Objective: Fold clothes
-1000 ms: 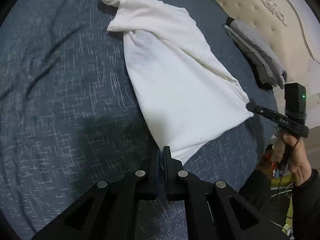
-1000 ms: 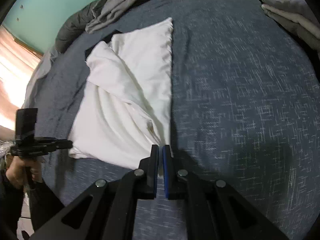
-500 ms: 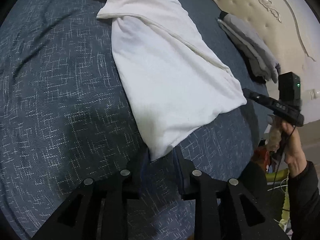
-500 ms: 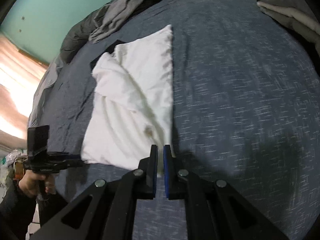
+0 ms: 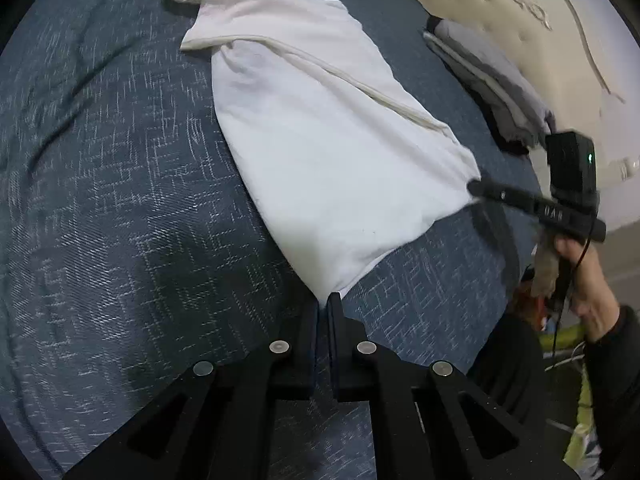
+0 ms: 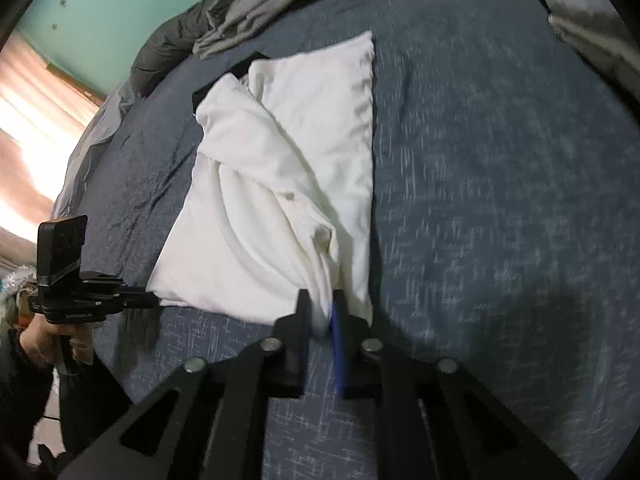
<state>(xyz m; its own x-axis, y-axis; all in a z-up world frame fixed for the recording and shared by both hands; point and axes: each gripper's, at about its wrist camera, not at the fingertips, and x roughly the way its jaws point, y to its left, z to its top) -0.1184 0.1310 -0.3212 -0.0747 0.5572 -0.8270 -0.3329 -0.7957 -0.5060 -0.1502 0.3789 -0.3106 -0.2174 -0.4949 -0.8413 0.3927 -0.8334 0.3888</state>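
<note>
— Where's the shirt (image 5: 320,140) now?

— Lying on the blue bedspread (image 5: 120,200), partly folded lengthwise, its near hem toward the person. Each near corner has a gripper on it.

— Both actually pinching?

— The left gripper (image 5: 322,300) has its fingers together right at the tip of its corner. Very little cloth sits between them, so I'd call that a thin hold. The right gripper (image 6: 322,304) is clamped on a bunch of white cloth; you can see it gathered between the fingers, though that view is smeared.

— So what could go wrong?

— The left corner could slip out once it's lifted, since only the very tip is caught. Then one side drops and the fold goes crooked.

— And the right side?

— It looks to have grabbed a bunched layer, not a flat edge. Lifting it might drag the loose fold on top and undo the lengthwise crease.

— Anything in the way?

— The folded stack (image 5: 496,80) by the headboard (image 5: 520,28) and the grey pile (image 6: 248,12) at the far edge sit well apart from the shirt. An uneven pull seems the likelier trouble.
</note>
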